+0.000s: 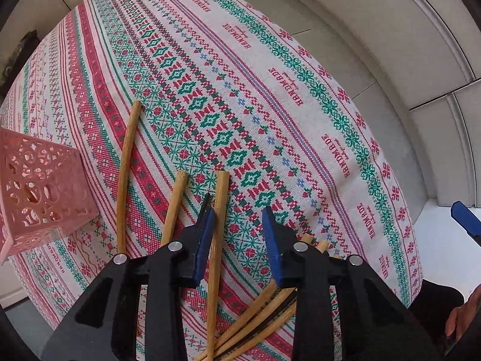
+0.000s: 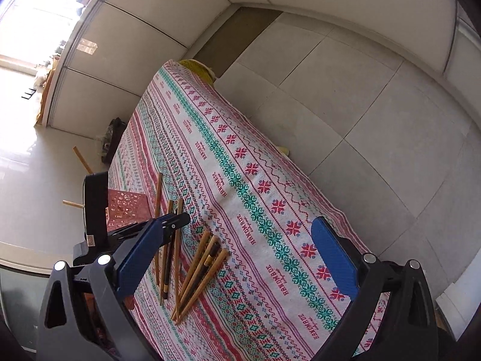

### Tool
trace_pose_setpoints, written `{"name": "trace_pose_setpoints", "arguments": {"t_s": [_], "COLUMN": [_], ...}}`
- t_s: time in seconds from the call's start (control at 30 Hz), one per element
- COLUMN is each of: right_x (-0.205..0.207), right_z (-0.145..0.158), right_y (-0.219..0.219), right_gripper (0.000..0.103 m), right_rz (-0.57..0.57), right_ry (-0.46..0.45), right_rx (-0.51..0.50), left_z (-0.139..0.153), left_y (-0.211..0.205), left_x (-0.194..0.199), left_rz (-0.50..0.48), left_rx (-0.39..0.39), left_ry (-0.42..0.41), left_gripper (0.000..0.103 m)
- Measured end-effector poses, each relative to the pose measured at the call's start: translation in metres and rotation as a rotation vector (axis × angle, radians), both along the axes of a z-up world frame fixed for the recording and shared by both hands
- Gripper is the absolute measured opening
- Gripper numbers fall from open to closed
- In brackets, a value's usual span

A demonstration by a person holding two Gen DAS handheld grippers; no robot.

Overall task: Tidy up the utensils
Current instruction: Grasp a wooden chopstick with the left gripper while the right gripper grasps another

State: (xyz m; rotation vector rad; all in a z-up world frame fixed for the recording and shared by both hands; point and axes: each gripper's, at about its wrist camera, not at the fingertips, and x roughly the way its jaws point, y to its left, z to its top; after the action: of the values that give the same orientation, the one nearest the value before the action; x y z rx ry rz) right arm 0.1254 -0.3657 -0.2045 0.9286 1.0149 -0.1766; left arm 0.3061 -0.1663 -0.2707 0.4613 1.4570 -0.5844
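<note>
Several wooden chopsticks [image 1: 218,234] lie loose on the patterned tablecloth [image 1: 240,90], some fanned out under my left gripper [image 1: 239,228]. That gripper is open and empty, hovering low over them, one chopstick just inside its left finger. A pink perforated holder [image 1: 39,186] stands to the left. In the right wrist view my right gripper [image 2: 237,258] is wide open and empty, held high above the table. Below it lie the chopsticks [image 2: 195,273], the pink holder [image 2: 126,207] and the left gripper [image 2: 168,225].
The cloth-covered table [image 2: 270,180] stands on a grey tiled floor [image 2: 345,105] near white wall panels. Two wooden sticks [image 2: 82,156] lie on the floor by a dark bag [image 2: 112,138] at the far table end.
</note>
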Motion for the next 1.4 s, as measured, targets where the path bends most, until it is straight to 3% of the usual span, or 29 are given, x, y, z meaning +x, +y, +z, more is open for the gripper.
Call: {"name": "trace_pose_setpoints", "arguments": {"t_s": [0.1,0.23,0.33,0.4,0.57,0.63,0.7,0.77,0.87,1.0,1.13,1.4], "right_x": [-0.001,0.001,0.004,0.006,0.016,0.022,0.026,0.03,0.033,0.04,0.048,0.059], "right_z": [0.0,-0.005,-0.011,-0.017,-0.045,-0.051,-0.057,-0.064,-0.07,-0.062,-0.061,-0.061], "right_y": [-0.001,0.001,0.005,0.011,0.038,0.049,0.059,0.068,0.08,0.087,0.098,0.121], "right_gripper": [0.096,0.096,0.096,0.096,0.096,0.091,0.078,0.057,0.04,0.034,0.018,0.02], "right_rz": [0.004,0.025,0.04,0.052,0.086,0.095,0.093,0.088,0.068,0.014,0.015,0.001], "right_ry": [0.004,0.021,0.037,0.044,0.109,0.132,0.167,0.215,0.279,0.332,0.409,0.454], "right_rx": [0.004,0.026,0.077,0.135,0.284,0.26,0.235,0.229,0.193,0.073,0.017,-0.126], "left_z": [-0.004,-0.008,-0.011,-0.009,0.037,0.063,0.088,0.114,0.148,0.171,0.19,0.208], "left_y": [-0.004,-0.011,-0.019,-0.016,0.033,0.058,0.084,0.108,0.135,0.148,0.169,0.203], "left_x": [0.004,0.006,-0.003,-0.012,-0.037,-0.054,-0.074,-0.089,-0.114,-0.13,-0.148,-0.162], "left_rz": [-0.008,-0.034,-0.047,-0.014,0.109,0.152,0.192,0.214,0.232,0.219,0.196,0.207], "left_rx": [-0.003,0.014,0.024,0.011,-0.181,-0.268,-0.357,-0.448,-0.577,-0.654,-0.707,-0.766], "left_ry": [0.038,0.002,-0.047,-0.068,-0.135,-0.173,-0.208,-0.248,-0.302,-0.357,-0.392,-0.442], "left_gripper": [0.031,0.03,0.008,0.006,0.006,0.006,0.006,0.006,0.006,0.006,0.006,0.006]}}
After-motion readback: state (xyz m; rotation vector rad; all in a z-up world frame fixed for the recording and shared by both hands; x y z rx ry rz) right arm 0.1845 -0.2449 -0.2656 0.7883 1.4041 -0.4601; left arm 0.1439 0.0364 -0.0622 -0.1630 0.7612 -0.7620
